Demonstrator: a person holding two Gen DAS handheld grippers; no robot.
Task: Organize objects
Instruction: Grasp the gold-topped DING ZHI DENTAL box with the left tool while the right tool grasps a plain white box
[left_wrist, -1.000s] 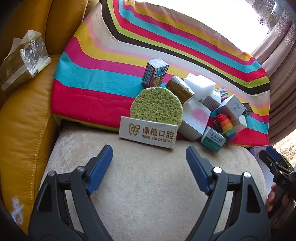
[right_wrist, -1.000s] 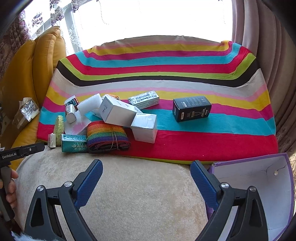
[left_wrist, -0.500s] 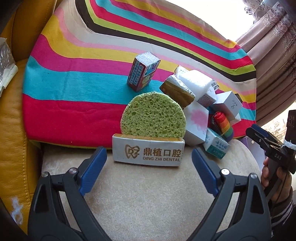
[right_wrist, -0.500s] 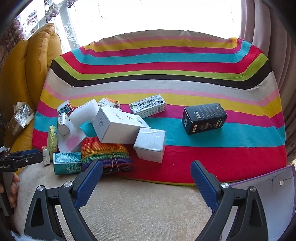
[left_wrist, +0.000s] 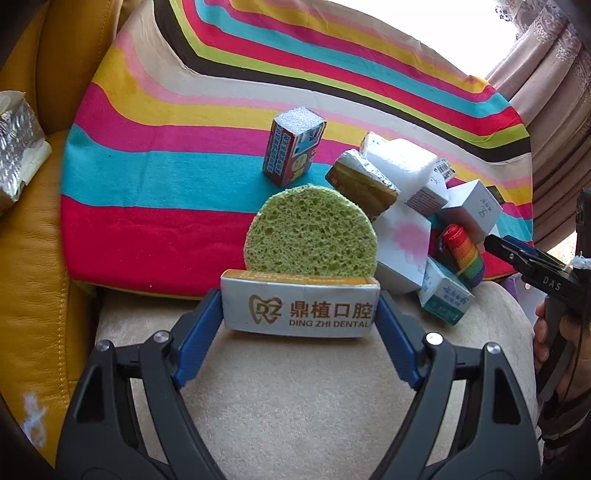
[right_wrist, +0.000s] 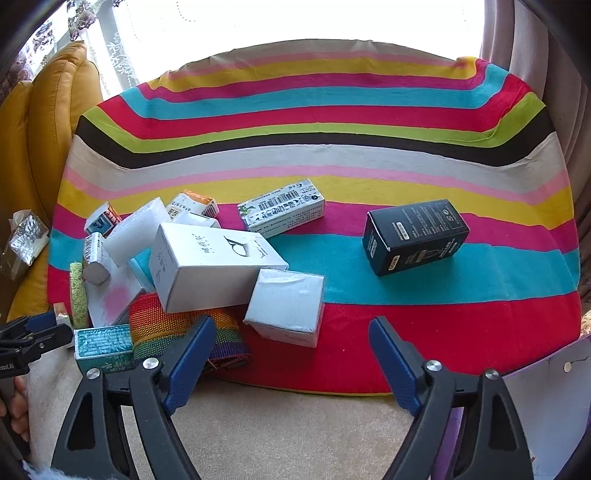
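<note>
My left gripper (left_wrist: 299, 314) has its blue pads against both ends of a white dental box (left_wrist: 299, 308) at the striped cloth's near edge, the jaws still closing. A green round sponge (left_wrist: 312, 232) stands right behind that box. In the right wrist view, my right gripper (right_wrist: 291, 343) hovers over the cloth's near edge with its jaws closing and its pads touching nothing. A small white box (right_wrist: 284, 310) lies just beyond its tips, beside a rainbow strap (right_wrist: 184, 328) and a larger white box (right_wrist: 214, 266). A black box (right_wrist: 415, 236) lies apart to the right.
Several small boxes are piled on the left of the striped cloth (right_wrist: 332, 110). A beige cushion (left_wrist: 295, 406) lies under both grippers. A purple-edged white container (right_wrist: 546, 406) stands at the lower right. A yellow sofa (left_wrist: 29, 258) with a foil packet (left_wrist: 18, 155) flanks the left.
My left gripper has moved up to the dental box and its fingers have come in onto its ends. The right gripper has advanced toward the pile and its jaws have narrowed.
</note>
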